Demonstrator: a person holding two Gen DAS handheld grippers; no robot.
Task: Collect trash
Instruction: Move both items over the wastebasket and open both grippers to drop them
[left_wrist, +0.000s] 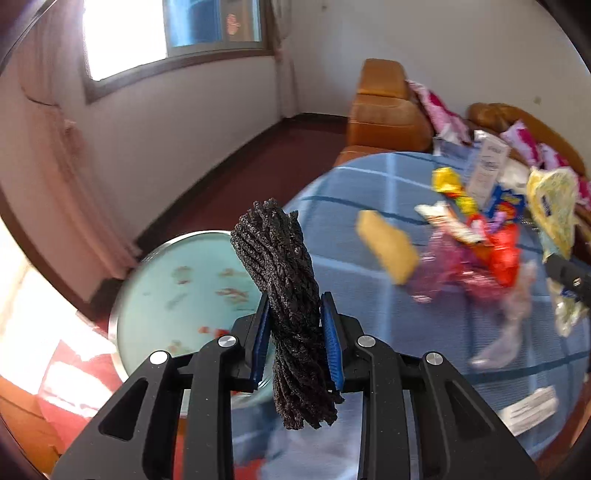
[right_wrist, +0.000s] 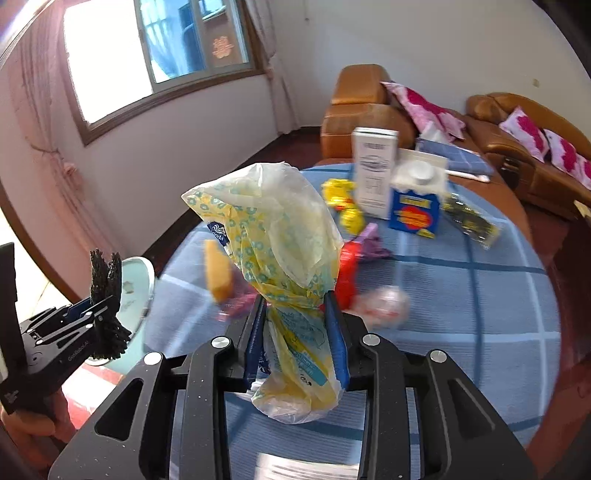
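- The left gripper (left_wrist: 295, 343), black with blue pads, pinches a dark, rough, twisted bundle of black cord-like strips (left_wrist: 284, 306). The bundle stands nearly upright between the pads, sticking out above and below them.
- The right gripper (right_wrist: 297, 339) is clamped on one crumpled yellow and white plastic wrapper with a teal pattern (right_wrist: 273, 240). Its bulk billows above the pads, and a tail hangs below.
- Both held pieces are lifted clear of a round table covered in a blue checked cloth (right_wrist: 480, 295).
- Still on the cloth: one yellow sponge-like block (right_wrist: 218, 269), one crumpled yellow wrapper (right_wrist: 343, 199), one red wrapper (right_wrist: 347, 273), one purple wrapper (right_wrist: 371, 243), one white upright carton (right_wrist: 375, 170), and one blue box with a white cap (right_wrist: 415, 210).
- One round pale green metal tray (left_wrist: 177, 295) sits below the table's left edge, just behind the left gripper's bundle.
- Two tan leather sofas (right_wrist: 362, 110) with pink patterned cushions stand behind the table.
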